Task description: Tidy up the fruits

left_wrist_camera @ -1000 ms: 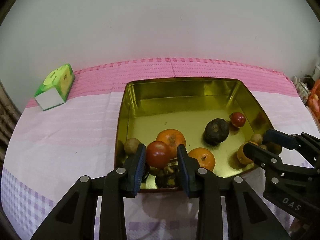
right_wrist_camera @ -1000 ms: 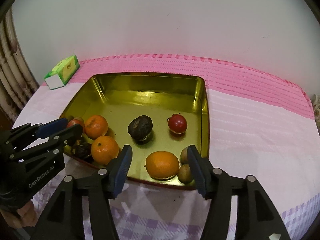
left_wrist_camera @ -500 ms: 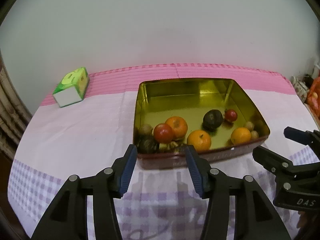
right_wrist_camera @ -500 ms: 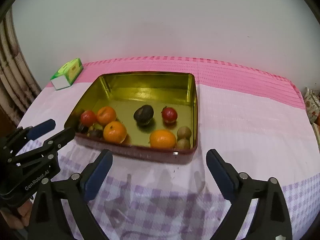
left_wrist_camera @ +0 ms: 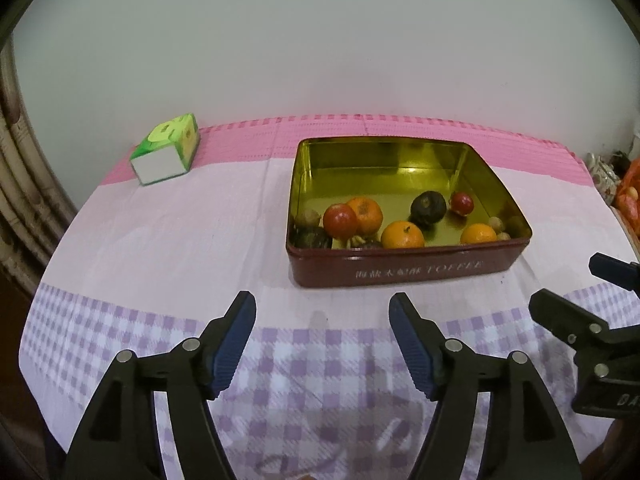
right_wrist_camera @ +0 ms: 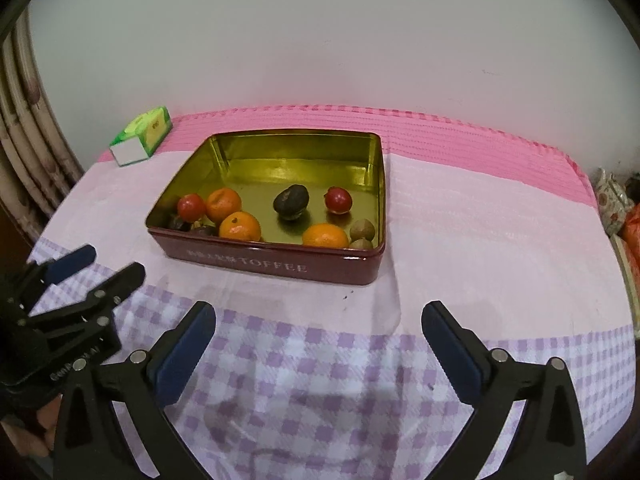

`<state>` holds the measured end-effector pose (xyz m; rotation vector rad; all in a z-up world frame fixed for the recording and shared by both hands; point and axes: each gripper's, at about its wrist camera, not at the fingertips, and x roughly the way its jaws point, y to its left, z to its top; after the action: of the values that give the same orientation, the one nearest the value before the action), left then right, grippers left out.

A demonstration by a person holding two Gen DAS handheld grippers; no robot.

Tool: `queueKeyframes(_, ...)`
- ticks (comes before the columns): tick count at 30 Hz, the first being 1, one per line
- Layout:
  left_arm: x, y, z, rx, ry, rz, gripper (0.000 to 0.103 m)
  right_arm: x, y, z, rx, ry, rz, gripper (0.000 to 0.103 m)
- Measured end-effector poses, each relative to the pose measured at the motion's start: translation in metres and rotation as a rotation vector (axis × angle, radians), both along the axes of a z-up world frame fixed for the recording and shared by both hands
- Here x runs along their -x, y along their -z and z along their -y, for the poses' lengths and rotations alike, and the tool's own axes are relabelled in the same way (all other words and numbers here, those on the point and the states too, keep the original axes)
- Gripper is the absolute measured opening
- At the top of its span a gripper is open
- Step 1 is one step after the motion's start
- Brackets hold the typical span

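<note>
1. The toffee tin (left_wrist_camera: pixel 400 270) stands on the worktop (left_wrist_camera: pixel 180 240), which is covered with a pink and purple-checked cloth. Its long axis runs from 9 to 3 o'clock in the left wrist view, and its printed front wall faces the cameras.
2. Inside the tin, the fruits lie along the near wall: a red fruit (left_wrist_camera: pixel 340 221) touches an orange (left_wrist_camera: pixel 366 214) at the 9 o'clock end, and a second orange (left_wrist_camera: pixel 402 235) lies just beside them.
3. A dark fruit (left_wrist_camera: pixel 428 208) sits near the middle, with a small red fruit (left_wrist_camera: pixel 462 203) at its 3 o'clock side.
4. A third orange (left_wrist_camera: pixel 478 234) lies at the 3 o'clock end.
5. The left tongs (left_wrist_camera: pixel 322 322) are opening, with nothing between them.
6. The right tongs (right_wrist_camera: pixel 318 326) are opening too, spread wide and empty.
7. A green box (left_wrist_camera: pixel 168 148) lies at 10 o'clock, well apart from the tin.
</note>
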<state>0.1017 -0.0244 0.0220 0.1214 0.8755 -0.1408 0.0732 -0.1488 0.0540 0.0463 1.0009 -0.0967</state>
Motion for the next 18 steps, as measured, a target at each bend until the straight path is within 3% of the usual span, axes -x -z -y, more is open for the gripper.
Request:
queueKeyframes(5,0.009,-0.002,-0.002,-0.005,-0.015,0.004,0.075,0.009,0.001,-0.003,0.008,0.003,-0.009,0.102)
queueKeyframes(18,0.018,-0.001,-0.007,-0.012,-0.038,-0.003,0.076,0.014,0.008,-0.005,0.009,0.003,-0.031,0.102)
